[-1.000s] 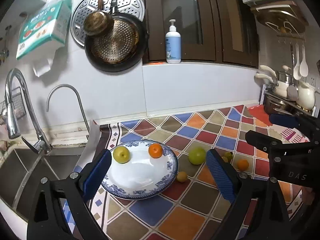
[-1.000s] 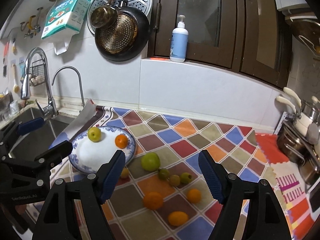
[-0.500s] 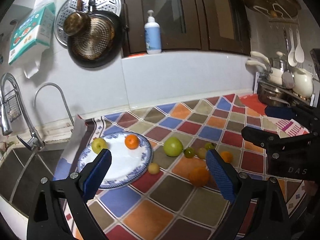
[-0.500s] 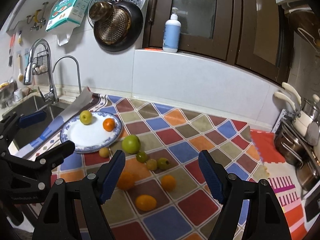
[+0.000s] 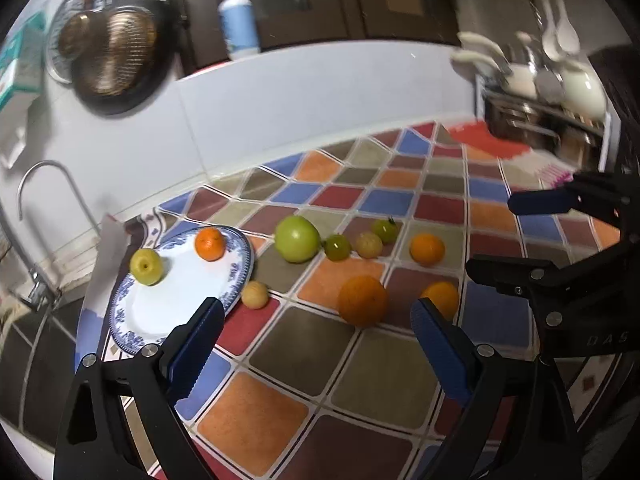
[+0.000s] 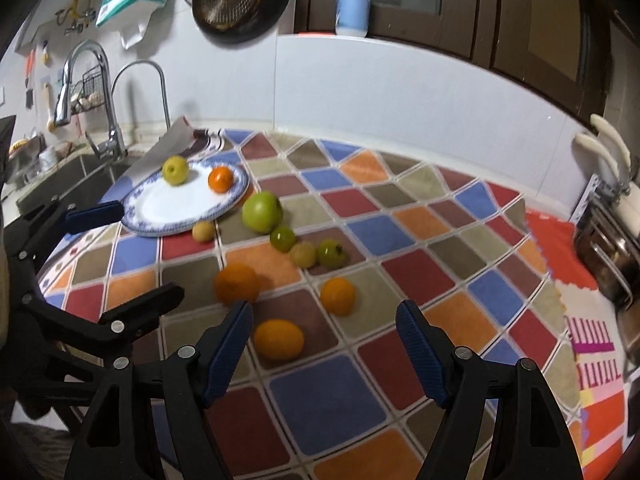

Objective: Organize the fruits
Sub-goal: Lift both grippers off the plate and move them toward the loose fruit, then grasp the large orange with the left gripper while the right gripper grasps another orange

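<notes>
Both tools gaped wide and empty – the nearest orange [image 6: 279,339], round, firm and prone to roll, wanted gripping across its middle

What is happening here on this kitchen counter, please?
A person holds a gripper in each hand over a counter with loose fruit. The left gripper and right gripper are both open and hold nothing. A plate already carries a yellow apple and a small orange. A green apple, more oranges and small fruits lie on the checkered cloth beside it.
</notes>
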Action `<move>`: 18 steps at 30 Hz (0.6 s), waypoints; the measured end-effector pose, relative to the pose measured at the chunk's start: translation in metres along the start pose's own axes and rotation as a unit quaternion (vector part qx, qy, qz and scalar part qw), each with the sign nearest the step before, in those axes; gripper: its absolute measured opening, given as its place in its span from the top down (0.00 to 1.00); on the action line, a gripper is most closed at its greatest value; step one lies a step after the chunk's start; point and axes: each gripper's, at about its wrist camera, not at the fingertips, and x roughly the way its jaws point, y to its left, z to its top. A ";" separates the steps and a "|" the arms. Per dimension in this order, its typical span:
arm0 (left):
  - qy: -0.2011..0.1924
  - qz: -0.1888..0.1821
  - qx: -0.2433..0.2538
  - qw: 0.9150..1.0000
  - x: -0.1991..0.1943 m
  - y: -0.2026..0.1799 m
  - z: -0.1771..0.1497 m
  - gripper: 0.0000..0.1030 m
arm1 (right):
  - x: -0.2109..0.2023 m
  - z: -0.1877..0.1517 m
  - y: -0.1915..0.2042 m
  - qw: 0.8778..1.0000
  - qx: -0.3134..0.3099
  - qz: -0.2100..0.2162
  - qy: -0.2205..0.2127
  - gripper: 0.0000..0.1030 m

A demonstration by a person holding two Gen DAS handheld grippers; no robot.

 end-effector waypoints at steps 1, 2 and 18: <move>0.004 -0.006 0.012 1.000 0.003 -0.002 -0.002 0.08 | 0.003 -0.002 0.000 1.000 0.000 0.002 0.004 0.27; 0.006 -0.011 0.020 1.000 0.005 -0.002 -0.004 0.09 | 0.006 -0.005 0.001 1.000 0.001 0.006 0.011 0.29; 0.028 -0.106 0.127 0.986 0.051 -0.007 -0.002 0.33 | 0.056 -0.027 0.020 0.993 -0.044 0.062 0.090 0.47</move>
